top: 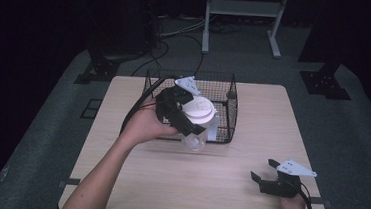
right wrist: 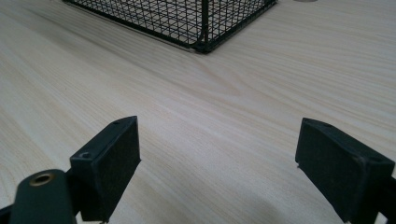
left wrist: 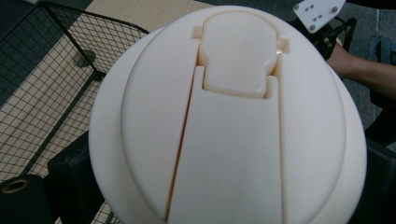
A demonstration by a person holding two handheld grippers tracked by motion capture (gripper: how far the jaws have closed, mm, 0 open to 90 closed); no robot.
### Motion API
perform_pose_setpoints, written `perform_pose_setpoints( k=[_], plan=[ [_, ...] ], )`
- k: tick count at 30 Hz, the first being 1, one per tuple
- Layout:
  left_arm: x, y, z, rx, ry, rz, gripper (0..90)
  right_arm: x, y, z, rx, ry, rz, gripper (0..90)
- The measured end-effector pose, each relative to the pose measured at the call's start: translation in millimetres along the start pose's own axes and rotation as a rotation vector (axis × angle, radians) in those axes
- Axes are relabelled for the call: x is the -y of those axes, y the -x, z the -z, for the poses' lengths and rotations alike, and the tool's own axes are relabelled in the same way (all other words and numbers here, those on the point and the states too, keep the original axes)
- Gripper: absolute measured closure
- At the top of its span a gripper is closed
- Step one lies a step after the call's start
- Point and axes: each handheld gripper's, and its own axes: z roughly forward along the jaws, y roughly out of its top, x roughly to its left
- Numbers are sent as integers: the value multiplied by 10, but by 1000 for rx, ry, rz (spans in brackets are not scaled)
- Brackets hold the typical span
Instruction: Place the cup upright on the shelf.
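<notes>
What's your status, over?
Left gripper shut on lidded clear cup, held over wire basket's front edge. Right gripper open, empty, on table.

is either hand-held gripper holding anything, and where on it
The left hand-held gripper holds a clear cup with a white lid, clamped just under the lid, above the wire basket. The right hand-held gripper is open, holding nothing.

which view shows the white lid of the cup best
The left gripper view: the lid is seen close up, with its flip tab and seams plain. The high view shows it small, atop the clear cup held by the left gripper over the basket. The right gripper view looks across the table.
</notes>
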Motion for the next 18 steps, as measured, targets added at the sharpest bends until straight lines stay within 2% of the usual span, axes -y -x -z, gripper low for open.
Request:
perform_pose_setpoints(
  k=[9, 18],
  plan=[
    [-261, -154, 64, -28, -33, -11, 53, 0, 2, -1, -2, 1, -1, 129],
    [-449, -367, 26, -52, -40, 17, 53, 0, 3, 0, -2, 1, -4, 129]
  ],
)
